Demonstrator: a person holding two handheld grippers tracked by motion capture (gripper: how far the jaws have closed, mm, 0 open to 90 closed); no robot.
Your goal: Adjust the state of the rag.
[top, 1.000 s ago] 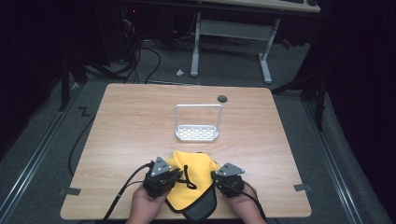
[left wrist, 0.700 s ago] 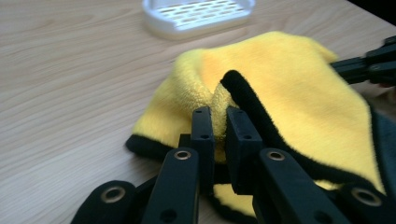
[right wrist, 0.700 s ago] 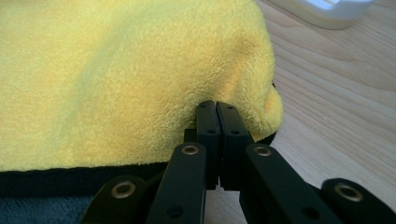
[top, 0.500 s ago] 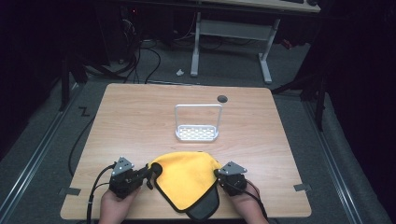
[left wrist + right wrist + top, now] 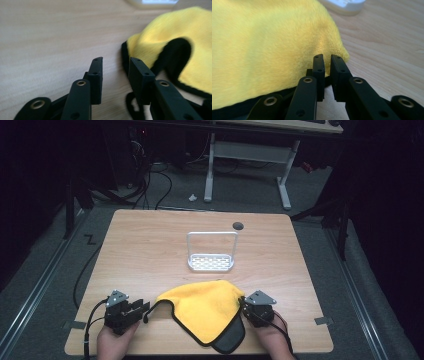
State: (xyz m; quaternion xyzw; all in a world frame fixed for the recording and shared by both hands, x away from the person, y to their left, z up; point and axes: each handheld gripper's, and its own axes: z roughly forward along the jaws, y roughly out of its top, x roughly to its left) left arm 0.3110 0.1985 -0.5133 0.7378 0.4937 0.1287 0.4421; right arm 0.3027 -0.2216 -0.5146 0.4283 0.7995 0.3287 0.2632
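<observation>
A yellow cloth (image 5: 205,307) with black trim lies spread near the table's front edge, its dark underside turned up at the front. My left gripper (image 5: 146,306) rests on the table just left of the cloth's black-edged corner. In the left gripper view its jaws (image 5: 115,61) have just been opening and stand apart with nothing between them, the cloth (image 5: 175,32) just beyond. My right gripper (image 5: 243,304) sits at the cloth's right edge. Its jaws (image 5: 327,57) have just been opening to a narrow gap, and the cloth (image 5: 269,50) lies right at their tips, unpressed.
A white wire rack (image 5: 211,262) stands at the middle of the wooden table (image 5: 150,245), behind the cloth. A round cable hole (image 5: 238,226) is near the far edge. Dark floor, cables and a desk frame lie beyond the table.
My left gripper has pulled the cloth's corner out to the left, spreading the folded cloth, and then let go of it. The right gripper's jaws have parted slightly at the cloth's right edge.
</observation>
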